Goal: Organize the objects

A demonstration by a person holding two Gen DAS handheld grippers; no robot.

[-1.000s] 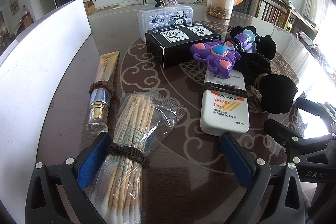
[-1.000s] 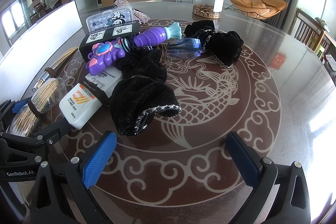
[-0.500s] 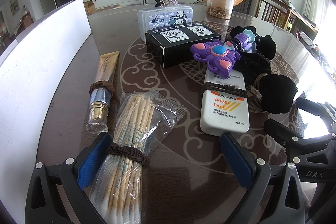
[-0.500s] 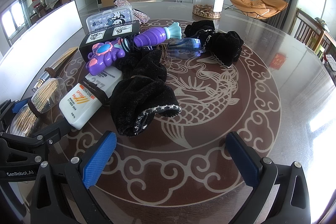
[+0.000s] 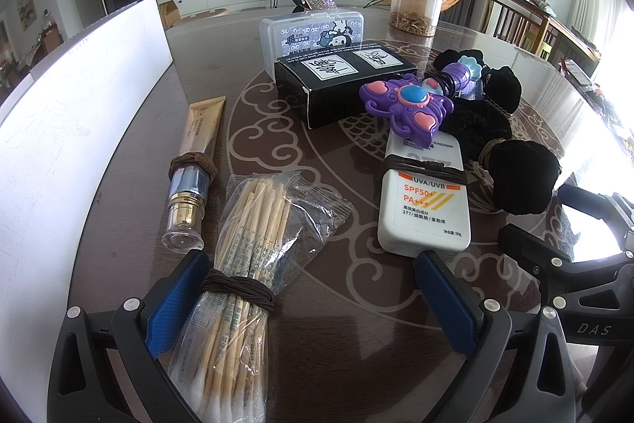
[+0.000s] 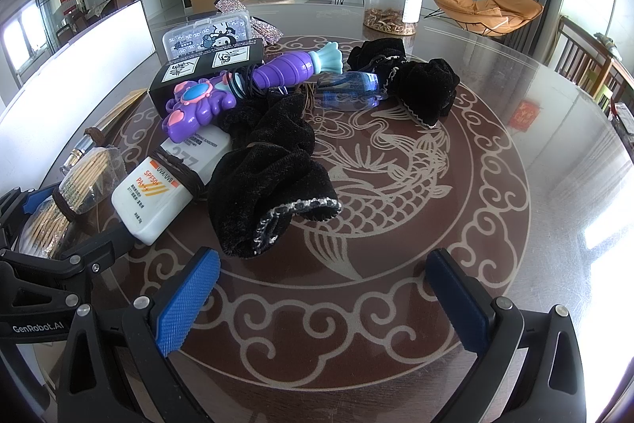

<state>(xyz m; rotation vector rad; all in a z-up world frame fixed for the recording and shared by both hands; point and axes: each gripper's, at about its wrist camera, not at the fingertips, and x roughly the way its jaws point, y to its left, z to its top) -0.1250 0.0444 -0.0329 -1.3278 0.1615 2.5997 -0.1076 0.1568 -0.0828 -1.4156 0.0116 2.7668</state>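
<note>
Far left, a white board (image 5: 79, 98) borders the round patterned table (image 6: 455, 264). Beside it lies a gold cosmetic tube (image 5: 194, 161) with a brown hair tie around it, then a bag of cotton swabs (image 5: 245, 264), also tied with a brown band. The left gripper (image 5: 313, 308) hangs low over the table with its jaws wide apart, holding nothing; its left blue pad (image 5: 174, 300) touches or nearly touches the swab bag. Further right sit a black box (image 5: 340, 82), a purple butterfly toy (image 5: 408, 106) resting on a white sunscreen bottle (image 5: 424, 209), and black velvet scrunchies (image 6: 269, 185). The right gripper (image 6: 325, 308) is also spread open and empty, just short of the nearest scrunchie.

Judging by this, sorting has not begun: 0 items are lifted, and both tools seem poised to choose. A next move probably calls for centring the left jaws on the swab bag at its band, or easing the right tool forward onto the scrunchie, then closing.

Compared with 1 second ago and half a second ago, nothing has shifted; both grippers and every item sit as they did.
</note>
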